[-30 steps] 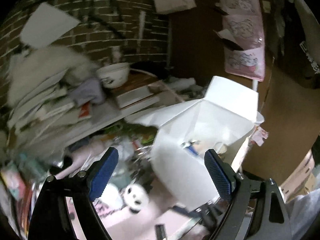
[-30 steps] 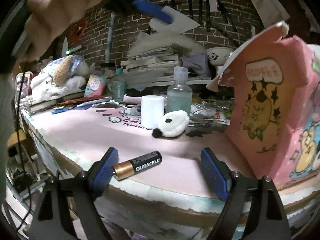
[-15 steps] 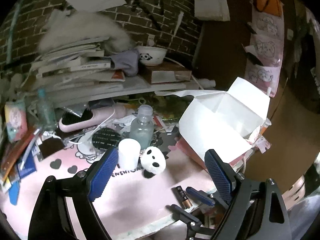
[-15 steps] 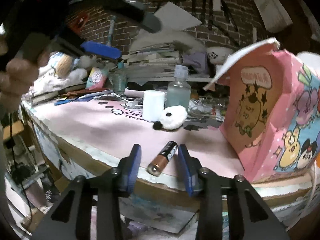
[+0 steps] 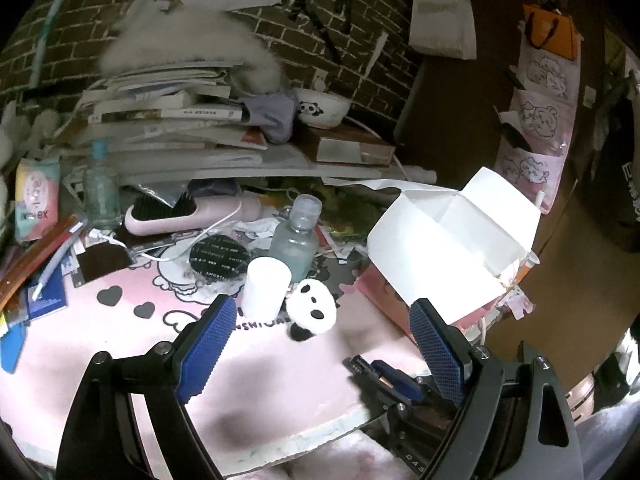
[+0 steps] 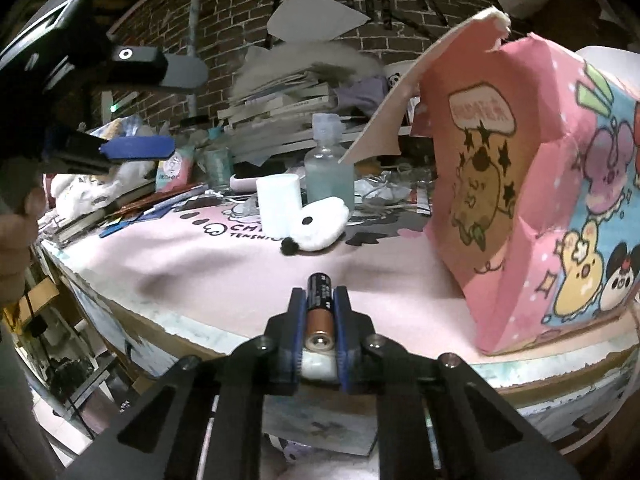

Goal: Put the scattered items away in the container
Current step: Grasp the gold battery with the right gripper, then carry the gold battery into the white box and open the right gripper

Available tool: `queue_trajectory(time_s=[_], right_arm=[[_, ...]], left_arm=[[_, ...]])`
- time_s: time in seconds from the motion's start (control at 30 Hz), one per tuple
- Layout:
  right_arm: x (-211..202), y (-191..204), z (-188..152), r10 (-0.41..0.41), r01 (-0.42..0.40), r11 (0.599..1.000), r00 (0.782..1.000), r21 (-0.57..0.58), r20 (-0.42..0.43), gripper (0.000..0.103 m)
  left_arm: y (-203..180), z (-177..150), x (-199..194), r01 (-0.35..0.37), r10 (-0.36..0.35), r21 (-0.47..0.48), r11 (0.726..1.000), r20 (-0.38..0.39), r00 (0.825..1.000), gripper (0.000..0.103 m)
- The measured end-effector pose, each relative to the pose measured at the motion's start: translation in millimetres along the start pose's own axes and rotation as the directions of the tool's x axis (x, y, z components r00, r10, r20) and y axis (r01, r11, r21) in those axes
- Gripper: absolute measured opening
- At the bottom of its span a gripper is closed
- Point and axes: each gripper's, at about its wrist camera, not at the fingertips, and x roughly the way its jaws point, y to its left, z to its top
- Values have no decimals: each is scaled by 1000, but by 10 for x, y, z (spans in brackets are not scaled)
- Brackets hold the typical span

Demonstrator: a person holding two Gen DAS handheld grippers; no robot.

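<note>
- Along the surface's [image 6: 248, 280] front edge: pink cartoon box [image 6: 520, 184] stands open-topped, flaps up; a raised flap could snag the carry.
- Left tool [image 5: 320, 344] spread, empty, above plush panda [image 5: 310, 312].
- Right tool [image 6: 320, 312] pinching Duracell battery [image 6: 319, 304]; end-on grip may slip, battery rolls off the edge.

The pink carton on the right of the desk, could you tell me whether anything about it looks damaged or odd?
Yes. The pink carton looks battered: its printed wall is creased and dented, and the top edge is torn and ragged where the flap lifts open.
</note>
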Motion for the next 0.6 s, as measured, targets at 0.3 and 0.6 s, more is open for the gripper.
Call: queue_trajectory(time_s=[0.3, 0.6], right_arm=[[7, -14, 6, -25, 25, 999, 1000, -32, 4, 20], [32, 24, 92, 26, -26, 998, 1000, -49, 1, 11]], left_arm=[[3, -8, -24, 1, -2, 7, 1000, 13, 1000, 86], [84, -27, -92, -8, 9, -14, 1000, 24, 1000, 86]])
